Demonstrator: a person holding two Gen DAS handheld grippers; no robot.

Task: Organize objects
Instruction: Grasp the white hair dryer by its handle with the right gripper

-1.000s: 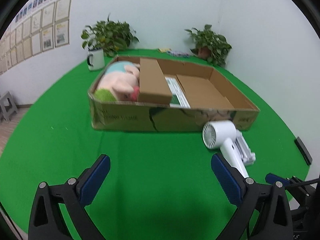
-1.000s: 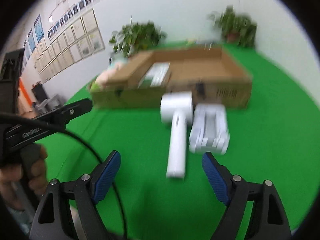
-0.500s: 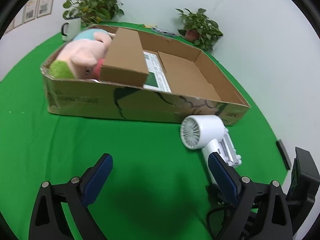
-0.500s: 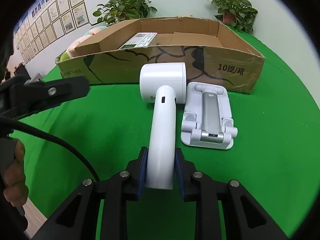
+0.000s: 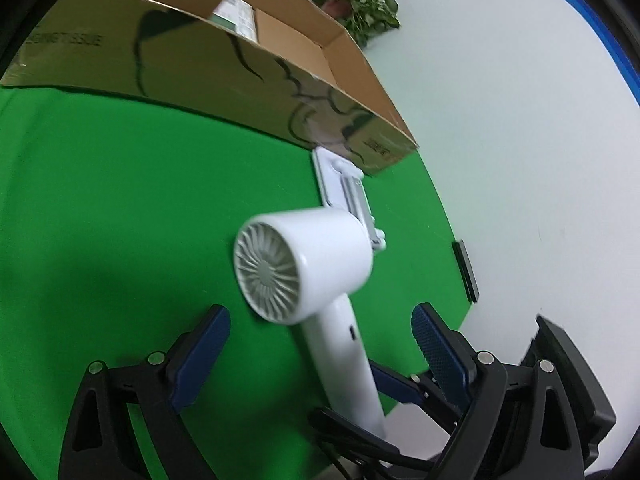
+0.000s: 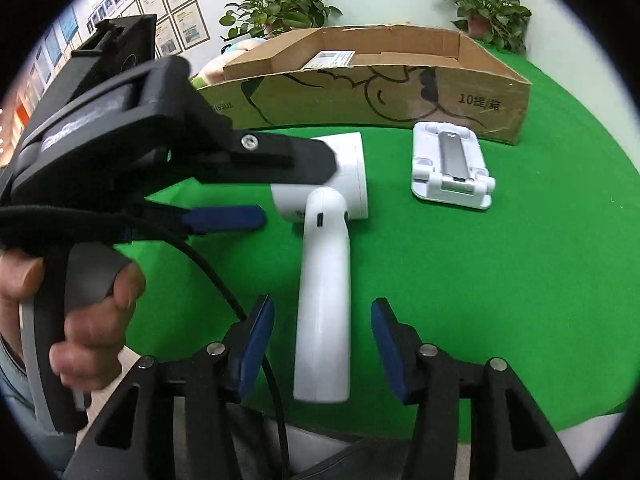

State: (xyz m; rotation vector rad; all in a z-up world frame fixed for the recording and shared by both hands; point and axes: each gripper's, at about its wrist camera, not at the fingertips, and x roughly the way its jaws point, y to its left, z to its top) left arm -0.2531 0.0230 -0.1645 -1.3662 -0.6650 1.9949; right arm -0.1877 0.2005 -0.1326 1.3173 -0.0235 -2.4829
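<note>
- A white hair dryer (image 6: pixel 324 280) lies on the green desk (image 6: pixel 500 280), its handle pointing toward the near edge and its round head toward the cardboard box (image 6: pixel 400 92).
- The right tongs (image 6: pixel 322 346) straddle the dryer's handle near its lower end; the blue pads (image 6: pixel 384 344) stand clear of it on both sides, and the jaws are opening.
- The left tongs (image 5: pixel 320 344) are spread wide on either side of the dryer where head meets handle, pads (image 5: pixel 434 344) not touching it, and the jaws are closing.
- In the right wrist view the left tongs reach in from the left, one black finger overlapping the dryer's head, with a person's hand (image 6: pixel 80 308) wrapped round the grip.
- A white folding phone stand (image 6: pixel 450 164) lies flat on the desk just to the right of the dryer's head, in front of the box.
- The box is long and low with an open top; a printed label (image 6: pixel 328 58) lies inside, and a pink plush toy (image 6: pixel 224 64) shows at its left end.
- Two potted plants (image 6: pixel 280 10) stand behind the box against the wall.
</note>
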